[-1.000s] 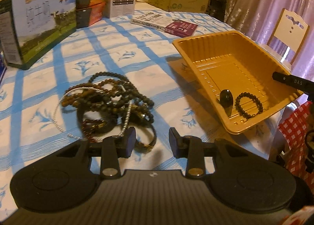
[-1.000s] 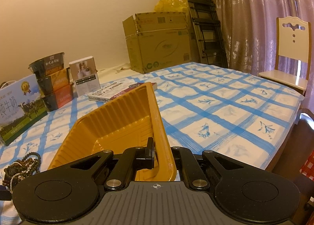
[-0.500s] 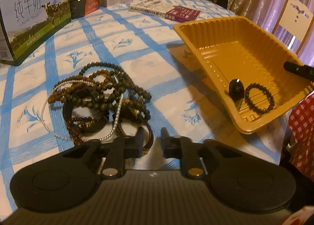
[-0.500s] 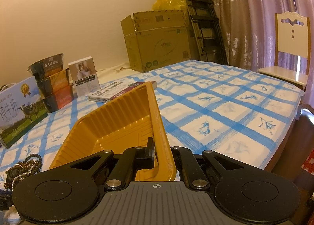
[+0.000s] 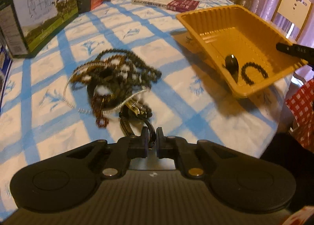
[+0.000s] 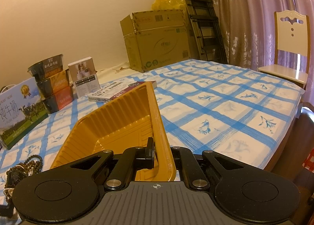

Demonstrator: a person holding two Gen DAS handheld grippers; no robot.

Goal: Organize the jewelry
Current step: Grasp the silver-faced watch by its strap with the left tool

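Pinching a dark loop of a bracelet (image 5: 146, 122) between nearly closed fingers, left gripper (image 5: 151, 136) angled down at the near edge of the jewelry pile (image 5: 113, 82). Jaws just drawn together over the last moment, with the thin band caught between the pads. Pile blurred, a tangle of brown and dark bead strings with a pale beaded strand looping around it, lying on the blue-checked tablecloth (image 5: 58, 95) just ahead of the fingertips, its far end also showing at the lower left of the right wrist view.

Clamping the near side wall of the orange tray (image 6: 117, 119), right gripper (image 6: 161, 152) with one finger inside and one outside the rim, jaws closed tight on the thin plastic. Tray tilted up on that side, resting on the cloth to the right of the pile and well apart from it. Lying inside the tray at its low end: a black bead bracelet (image 5: 254, 73) and, just beside it, a dark oval piece (image 5: 231, 63).

Standing along the far edge of the table: a milk carton box (image 5: 41, 15), stacked noodle bowls (image 6: 51, 83), a small white box (image 6: 85, 77) and a book (image 5: 166, 2). Beyond, a cardboard box (image 6: 159, 38), a folded ladder (image 6: 202, 19), curtains (image 6: 255, 9) and a white chair (image 6: 290, 48).
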